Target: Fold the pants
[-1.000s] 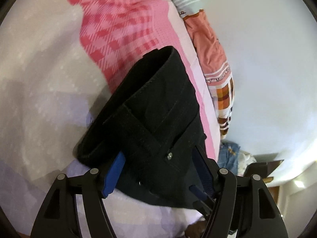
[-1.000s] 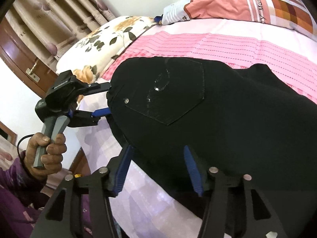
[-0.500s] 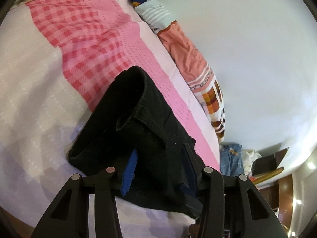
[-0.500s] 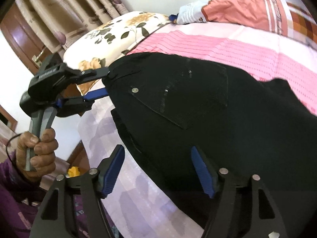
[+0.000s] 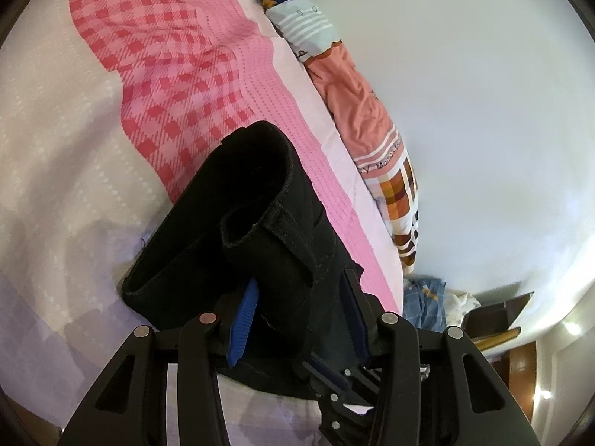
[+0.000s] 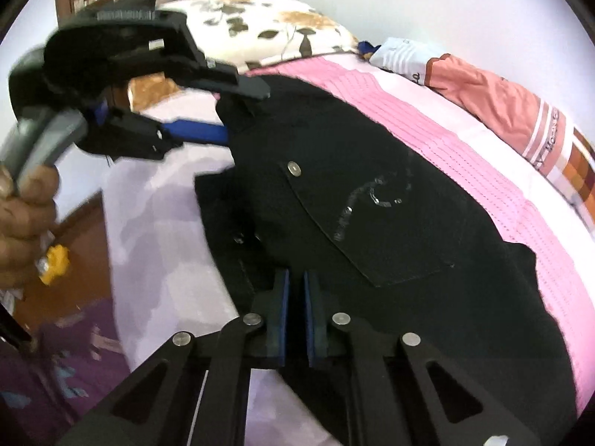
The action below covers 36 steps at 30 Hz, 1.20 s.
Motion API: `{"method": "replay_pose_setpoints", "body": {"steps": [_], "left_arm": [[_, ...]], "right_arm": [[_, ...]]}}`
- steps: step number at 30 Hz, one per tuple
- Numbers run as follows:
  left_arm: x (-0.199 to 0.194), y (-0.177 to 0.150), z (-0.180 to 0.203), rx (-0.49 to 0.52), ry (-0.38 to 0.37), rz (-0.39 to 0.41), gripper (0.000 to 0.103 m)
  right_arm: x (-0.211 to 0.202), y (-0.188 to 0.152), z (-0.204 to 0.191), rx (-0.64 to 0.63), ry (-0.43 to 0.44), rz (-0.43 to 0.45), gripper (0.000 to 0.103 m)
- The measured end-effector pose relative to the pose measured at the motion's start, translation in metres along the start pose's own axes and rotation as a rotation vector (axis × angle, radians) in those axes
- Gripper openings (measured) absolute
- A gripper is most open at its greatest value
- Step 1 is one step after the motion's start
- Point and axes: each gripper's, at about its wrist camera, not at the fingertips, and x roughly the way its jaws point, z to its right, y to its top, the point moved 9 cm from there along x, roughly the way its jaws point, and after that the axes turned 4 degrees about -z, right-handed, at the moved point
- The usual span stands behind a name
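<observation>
your right hand-held gripper (image 6: 295,297) has just snapped together on the black pants (image 6: 372,204); left hand-held gripper (image 5: 297,308) stays clamped on the waistband, so both corners are ready to lift.

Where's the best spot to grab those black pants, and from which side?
Best at the thick waistband edge of the black pants, coming in from the near bed side with one finger above and one below. The band is stiff, layered and lifts off the bedspread, so it slips between the fingers; the left gripper already straddles it there.

Pink checked bedsheet (image 5: 178,74), floral pillow (image 6: 267,26), orange patchwork quilt (image 5: 357,111), white wall (image 5: 483,111)
</observation>
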Motion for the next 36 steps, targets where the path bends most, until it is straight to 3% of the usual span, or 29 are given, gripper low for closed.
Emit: {"method": "replay_pose_setpoints", "body": {"steps": [2,3,4,6,7,8,9,10,11,12,14,22,31,36], "left_arm": [[0.0,0.001,0.003,0.014,0.002,0.001,0.045],[0.001,0.001,0.005,0.023,0.003,0.001,0.045],[0.001,0.001,0.007,0.031,0.004,0.002,0.045],[0.0,0.001,0.009,0.037,0.0,0.003,0.045],[0.0,0.001,0.01,0.038,0.0,0.003,0.045],[0.0,0.001,0.01,0.039,0.002,0.002,0.045],[0.0,0.001,0.01,0.036,0.0,0.003,0.045],[0.0,0.001,0.009,0.028,-0.004,0.003,0.045],[0.0,0.001,0.01,0.026,-0.004,0.004,0.045],[0.001,0.001,0.01,0.023,-0.001,0.003,0.045],[0.003,0.0,0.007,0.019,0.001,-0.005,0.045],[-0.007,-0.005,-0.01,0.001,0.046,-0.008,0.045],[-0.015,-0.018,-0.052,-0.074,0.114,-0.016,0.045],[-0.02,-0.017,-0.055,-0.028,0.179,0.009,0.045]], "right_arm": [[-0.003,0.003,0.0,-0.015,-0.027,0.025,0.008],[-0.005,0.006,0.0,-0.022,-0.055,0.049,0.017],[-0.006,0.009,0.0,-0.025,-0.069,0.061,0.045],[-0.003,0.014,-0.002,-0.034,-0.074,0.057,0.089],[-0.002,0.018,-0.006,-0.054,-0.075,0.071,0.091],[-0.001,0.021,-0.009,-0.076,-0.082,0.078,0.091],[0.001,0.024,-0.013,-0.109,-0.103,0.08,0.078],[0.004,0.027,-0.014,-0.131,-0.127,0.074,0.039],[0.011,0.028,-0.01,-0.135,-0.16,0.045,0.014],[0.019,0.028,-0.004,-0.121,-0.169,0.002,0.008],[0.029,0.026,0.001,-0.103,-0.147,-0.034,0.006],[0.012,0.02,-0.008,-0.037,0.007,-0.025,0.007],[0.026,0.006,-0.021,-0.055,0.047,-0.069,0.008],[0.03,0.002,-0.025,-0.04,0.07,-0.08,0.009]]}}
